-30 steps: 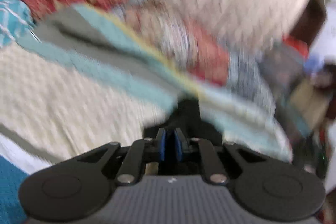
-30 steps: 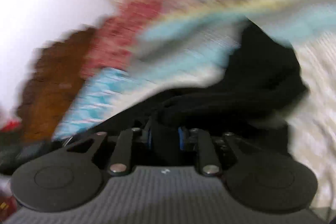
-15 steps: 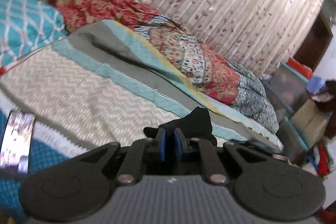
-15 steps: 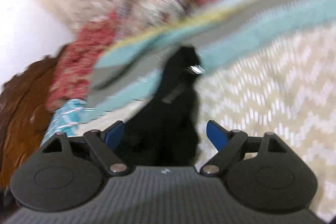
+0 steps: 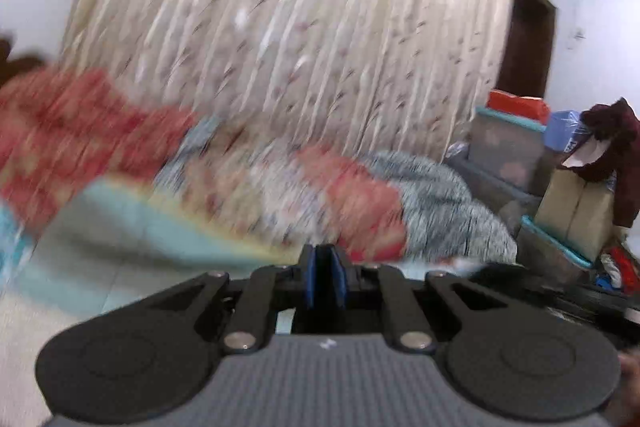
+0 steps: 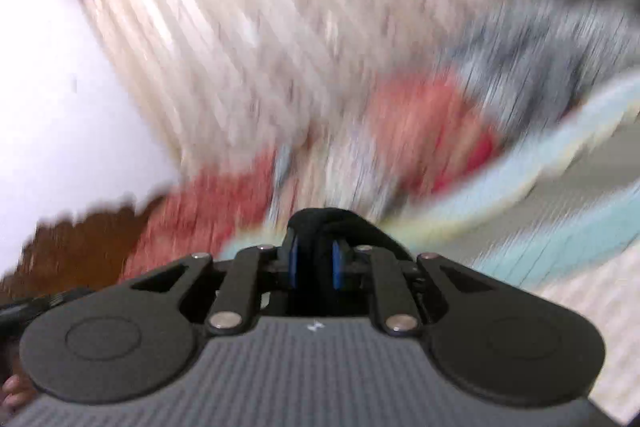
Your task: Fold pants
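The black pants (image 6: 348,223) bunch up between the blue pads of my right gripper (image 6: 314,247). Its jaws are closing, and the pads press on the cloth. The view behind is badly blurred. My left gripper (image 5: 324,251) is raised above the bed and points almost level. Its pads stand nearly together with a thin dark strip pinched between them, and the jaws are opening a trace. A dark fold of the pants (image 5: 500,271) shows low on the right behind the left linkage. The rest of the garment is hidden under both grippers.
A bed with a teal, grey and cream striped quilt (image 5: 120,227) lies below. A red patterned blanket (image 5: 360,211) is heaped along its far side against a pale curtain (image 5: 300,27). Stacked boxes and bins (image 5: 508,147) crowd the right. A brown headboard (image 6: 80,243) is on the left.
Both grippers rose, so the bed sank in view and the curtain fills more. The right jaws stood wide around the black cloth half a second ago and have closed on it.
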